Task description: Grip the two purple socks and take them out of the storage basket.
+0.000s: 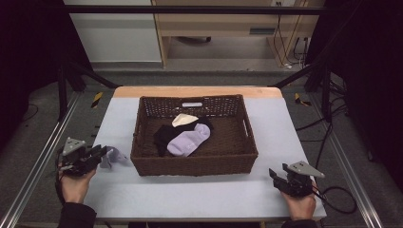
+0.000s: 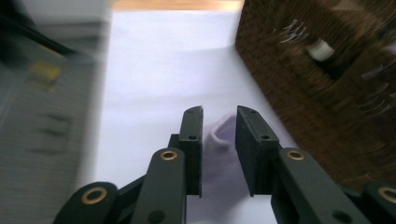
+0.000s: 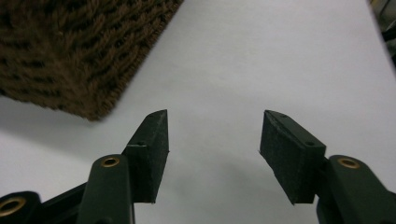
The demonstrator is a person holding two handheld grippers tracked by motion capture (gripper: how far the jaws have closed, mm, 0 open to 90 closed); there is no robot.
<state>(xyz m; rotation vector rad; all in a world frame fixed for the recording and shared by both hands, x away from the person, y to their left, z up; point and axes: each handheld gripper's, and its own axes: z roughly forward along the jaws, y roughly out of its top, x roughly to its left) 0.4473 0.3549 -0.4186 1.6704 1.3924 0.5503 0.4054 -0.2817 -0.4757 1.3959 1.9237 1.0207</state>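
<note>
Lilac fabric sits between the jaws of the left gripper (image 2: 219, 140): a small sock (image 1: 113, 156) lying on the desk (image 1: 199, 194) just left of the basket (image 1: 195, 166). The jaws stand narrow around it, seemingly pinching it, though the left gripper view is too blurred to confirm contact. The sock's free end trails toward the basket, so a carry rightward over the near wall looks like the likely move, and the left hand (image 1: 76, 187) is plainly the nearer one. Inside the basket lie a lilac sock (image 1: 190, 140), a black one (image 1: 165, 134) and a cream one (image 1: 183, 119). The right gripper (image 3: 212, 140) hovers over bare desk by the basket's corner, jaws wide and empty. No readable writing or brand shows.
</note>
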